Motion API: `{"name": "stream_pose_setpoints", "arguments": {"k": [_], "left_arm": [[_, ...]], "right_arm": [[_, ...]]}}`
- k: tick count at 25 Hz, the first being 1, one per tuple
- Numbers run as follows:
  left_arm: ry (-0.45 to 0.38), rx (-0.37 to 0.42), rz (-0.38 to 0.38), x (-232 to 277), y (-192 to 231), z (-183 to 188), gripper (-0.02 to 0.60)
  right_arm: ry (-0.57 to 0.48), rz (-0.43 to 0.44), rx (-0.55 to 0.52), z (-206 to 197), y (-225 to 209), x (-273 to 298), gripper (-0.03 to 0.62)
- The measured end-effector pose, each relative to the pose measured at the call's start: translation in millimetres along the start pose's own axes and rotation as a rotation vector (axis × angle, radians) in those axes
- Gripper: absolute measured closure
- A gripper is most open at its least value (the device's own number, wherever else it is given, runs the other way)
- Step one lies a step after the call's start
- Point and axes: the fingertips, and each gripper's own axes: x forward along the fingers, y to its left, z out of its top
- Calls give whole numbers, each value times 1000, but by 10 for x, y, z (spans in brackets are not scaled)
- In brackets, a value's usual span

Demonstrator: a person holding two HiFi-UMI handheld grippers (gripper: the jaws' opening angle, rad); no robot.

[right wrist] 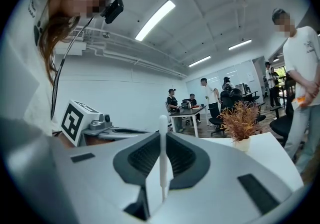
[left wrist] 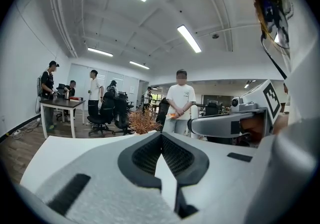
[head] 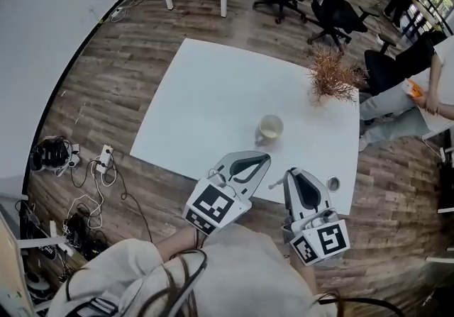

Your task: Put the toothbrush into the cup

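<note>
Head view: toothbrush pinched, cup just ahead

White table on a wood-plank floor, with office chairs and people beyond. The right tongs are clamped on the thin white toothbrush. The left tongs are closed on nothing. The cup stands just ahead of both. No bristles can be made out, and the small round thing beside the right tongs is unreadable.

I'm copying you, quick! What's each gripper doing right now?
Left gripper: closed, empty.
Right gripper: closed on the thin white toothbrush.
</note>
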Motion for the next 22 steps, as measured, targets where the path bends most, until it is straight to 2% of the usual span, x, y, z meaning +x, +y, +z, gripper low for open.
{"name": "stream_pose_setpoints", "arguments": {"k": [7,13,22], "left_arm": [[16,-33,8,211,138,-42,578],[25,-49,33,397,246,-36,578],[52,-80,69,497,441,-124,578]], "right_arm": [[3,8,-27,36,-261,275,548],[3,51,-78,78,-472,604,548],[-7,87,-75,65,-689,1085,548]]}}
